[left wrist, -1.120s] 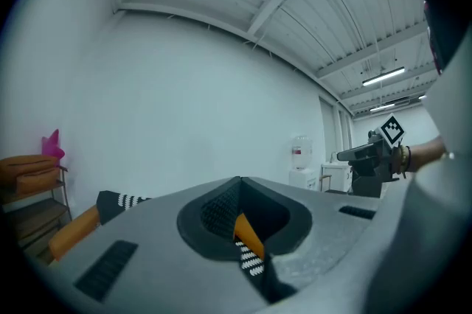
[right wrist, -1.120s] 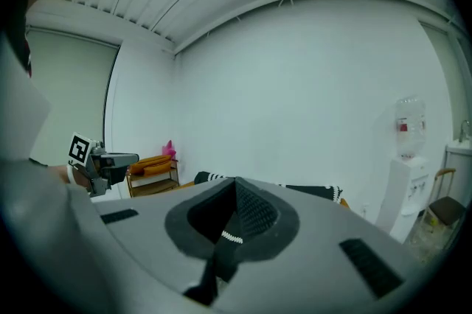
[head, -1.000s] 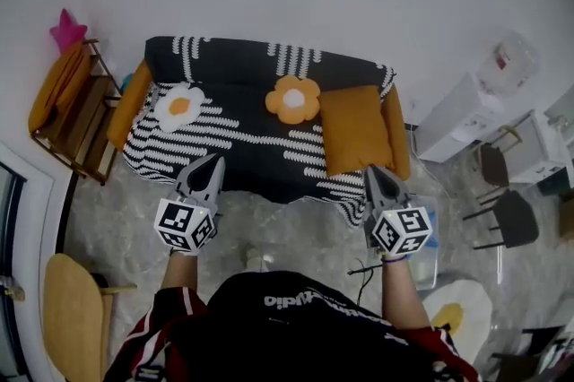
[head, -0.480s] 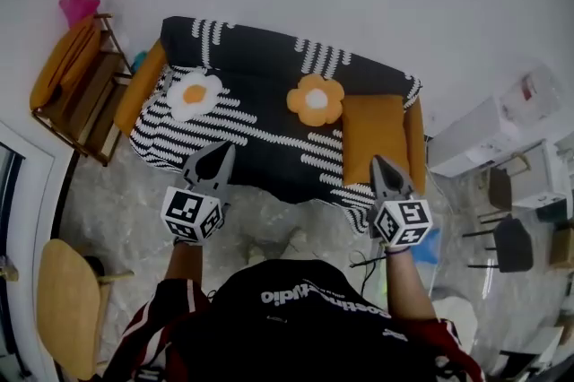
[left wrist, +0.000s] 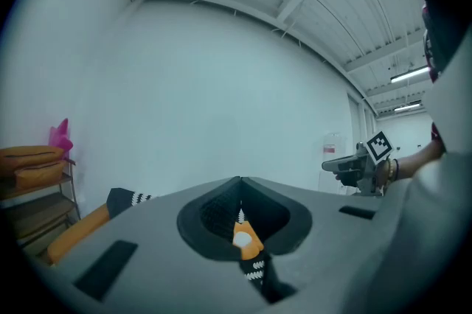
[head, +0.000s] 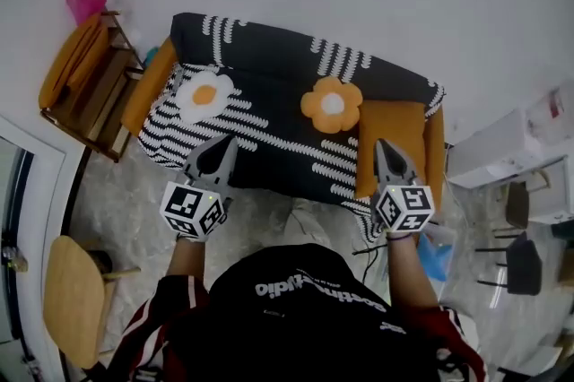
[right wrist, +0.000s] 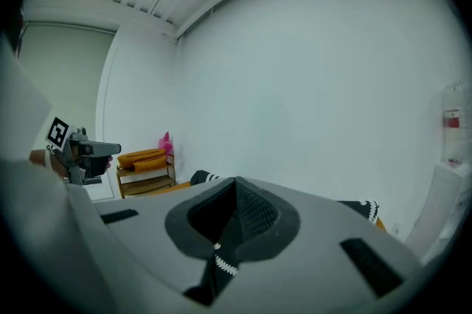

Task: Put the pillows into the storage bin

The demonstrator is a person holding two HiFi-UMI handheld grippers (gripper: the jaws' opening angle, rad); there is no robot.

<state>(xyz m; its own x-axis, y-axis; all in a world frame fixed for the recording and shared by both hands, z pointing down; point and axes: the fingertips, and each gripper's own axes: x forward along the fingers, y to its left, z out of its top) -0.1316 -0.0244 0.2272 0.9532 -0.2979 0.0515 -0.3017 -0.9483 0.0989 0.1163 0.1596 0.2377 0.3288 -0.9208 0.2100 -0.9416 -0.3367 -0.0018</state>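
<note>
A sofa (head: 269,138) in a black cover with white stripes carries three pillows: a fried-egg pillow (head: 204,91) at the left, an orange flower pillow (head: 332,105) in the middle and a square orange pillow (head: 392,136) at the right. My left gripper (head: 224,147) is shut and empty, held level over the sofa's front edge just below the fried-egg pillow. My right gripper (head: 384,149) is shut and empty too, its tip over the square orange pillow's front edge. In the left gripper view the closed jaws (left wrist: 240,183) leave a slit that shows the flower pillow (left wrist: 245,237).
A wooden shelf (head: 99,93) with orange cushions and a pink star (head: 85,2) stands left of the sofa. A round wooden seat (head: 70,299) is at the lower left. White cabinets (head: 507,147) and a dark chair (head: 525,264) are at the right. A white wall runs behind the sofa.
Both grippers have moved forward toward the sofa, which has come closer. The right gripper's tip now lies over the square orange pillow's front edge.
</note>
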